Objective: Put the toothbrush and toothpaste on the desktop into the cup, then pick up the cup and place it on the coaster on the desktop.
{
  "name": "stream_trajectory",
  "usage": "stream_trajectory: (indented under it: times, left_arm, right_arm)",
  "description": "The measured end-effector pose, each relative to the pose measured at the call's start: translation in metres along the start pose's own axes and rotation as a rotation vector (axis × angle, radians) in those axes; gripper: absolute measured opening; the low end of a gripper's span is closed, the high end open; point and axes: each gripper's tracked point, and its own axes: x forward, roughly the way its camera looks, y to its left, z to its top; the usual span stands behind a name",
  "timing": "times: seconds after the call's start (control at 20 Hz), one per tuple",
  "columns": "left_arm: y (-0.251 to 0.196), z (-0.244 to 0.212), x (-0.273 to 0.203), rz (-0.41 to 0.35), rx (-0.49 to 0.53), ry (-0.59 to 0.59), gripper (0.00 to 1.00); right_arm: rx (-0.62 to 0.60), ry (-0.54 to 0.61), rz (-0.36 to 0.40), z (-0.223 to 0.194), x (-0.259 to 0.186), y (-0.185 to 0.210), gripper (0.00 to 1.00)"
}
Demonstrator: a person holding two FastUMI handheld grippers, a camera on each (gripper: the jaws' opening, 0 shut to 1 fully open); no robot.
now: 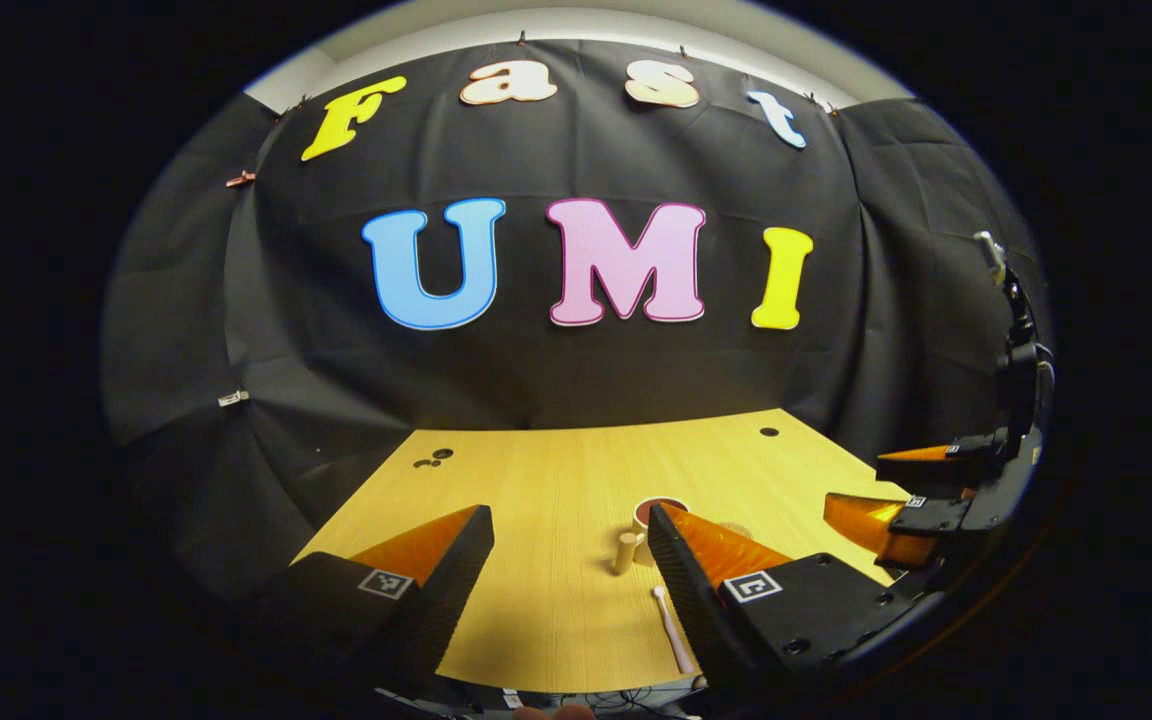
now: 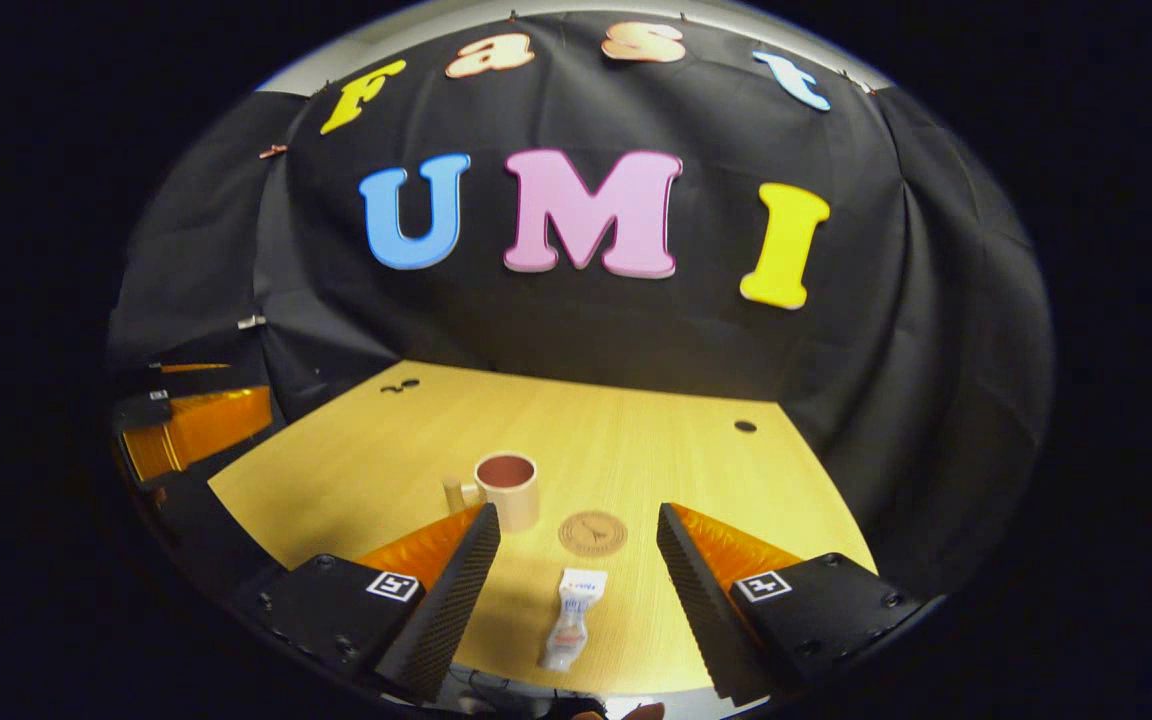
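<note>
A beige cup [image 2: 508, 489] with a dark red inside and a side handle stands on the wooden desktop [image 2: 636, 450]. Right of it lies a round cork coaster [image 2: 592, 533], and a white toothpaste tube [image 2: 570, 619] rests near the front edge between my right gripper's fingers. My right gripper [image 2: 576, 540] is open above the tube. In the left gripper view the cup [image 1: 648, 520] is partly hidden behind my finger, and a pale toothbrush [image 1: 671, 630] lies close to the desk's near edge. My left gripper [image 1: 571, 535] is open and holds nothing. The other gripper [image 1: 896, 500] shows at the right.
Small dark holes mark the desktop's far side [image 2: 745, 426] and far left [image 2: 401, 385]. Black cloth walls close in the desk on three sides. The left gripper [image 2: 186, 425] hovers at the left edge of the right gripper view.
</note>
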Motion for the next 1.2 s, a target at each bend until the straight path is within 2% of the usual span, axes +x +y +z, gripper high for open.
stream_trajectory:
  times: [0.3,0.55,0.95,1.05,1.2]
  left_arm:
    - [0.002,-0.021,-0.006,0.015,-0.006,0.045,0.97]
    - [0.001,-0.035,-0.005,0.022,-0.007,0.071,0.97]
    - [0.004,-0.045,-0.001,0.056,-0.008,0.101,0.97]
    - [0.004,-0.047,0.0,0.063,-0.014,0.108,0.96]
    - [0.001,-0.049,0.003,0.07,-0.015,0.121,0.96]
  right_arm:
    - [0.026,0.258,0.035,-0.086,0.031,0.005,0.97]
    - [0.074,0.424,0.015,-0.137,0.054,0.003,0.98]
    - [0.107,0.58,-0.014,-0.18,0.094,0.003,0.96]
    - [0.111,0.605,-0.028,-0.184,0.099,-0.002,0.92]
    - [0.132,0.644,-0.024,-0.192,0.104,-0.001,0.78]
